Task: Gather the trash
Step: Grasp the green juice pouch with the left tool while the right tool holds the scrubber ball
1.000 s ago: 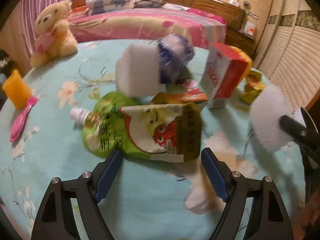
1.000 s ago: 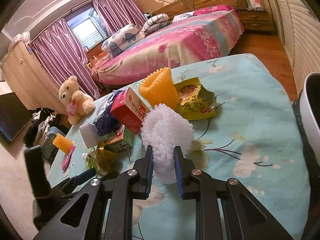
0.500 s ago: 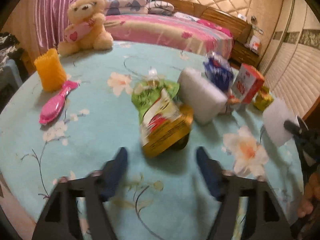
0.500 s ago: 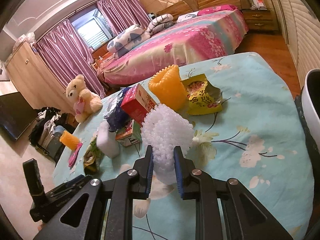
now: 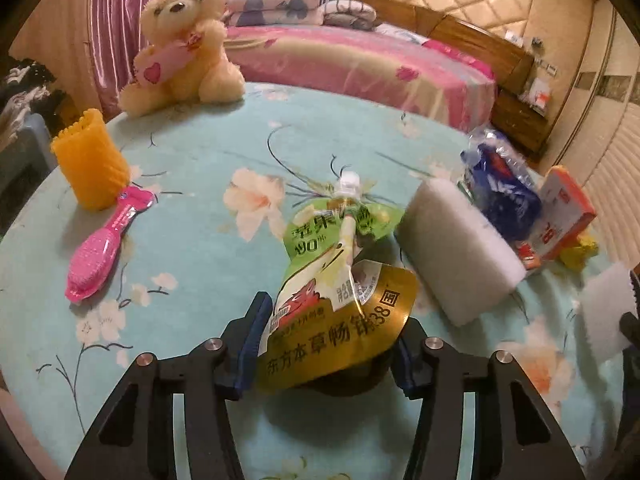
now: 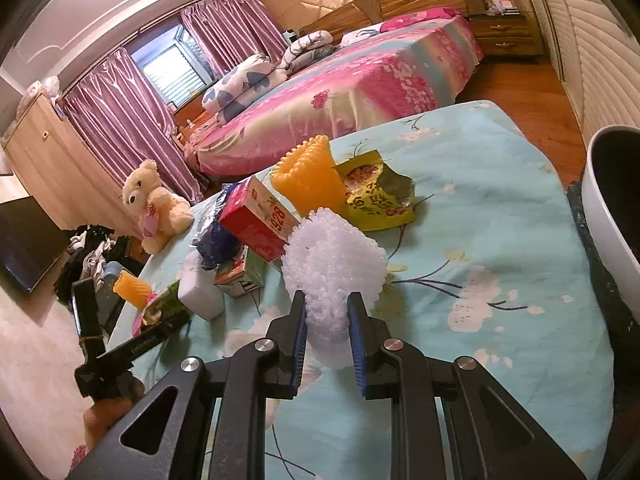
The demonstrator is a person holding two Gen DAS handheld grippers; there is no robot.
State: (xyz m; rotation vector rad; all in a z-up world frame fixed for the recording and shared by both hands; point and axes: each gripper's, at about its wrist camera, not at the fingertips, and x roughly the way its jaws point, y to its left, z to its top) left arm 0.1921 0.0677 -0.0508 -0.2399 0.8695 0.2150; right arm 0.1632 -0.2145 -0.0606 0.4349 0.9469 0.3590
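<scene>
covering the table, floral teal cloth (image 5: 200,152), pink bed (image 6: 340,92) behind, left tongs (image 5: 326,344) closing around gold pouch (image 5: 340,332), right tongs (image 6: 326,332) pinching white foam net (image 6: 332,256)

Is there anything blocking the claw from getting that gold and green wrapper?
No. The gold and green wrapper already sits between the left gripper's blue pads, whose jaws have just been closing around it. The white foam block lies beside it, off to the right, not in between.

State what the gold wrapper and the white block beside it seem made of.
Gold wrapper: likely foil-laminated plastic film, glossy; it crinkles and throws glare.
White block: looks like foam or sponge, matte; soft rounded edges, no shine, though blur leaves it open.
</scene>
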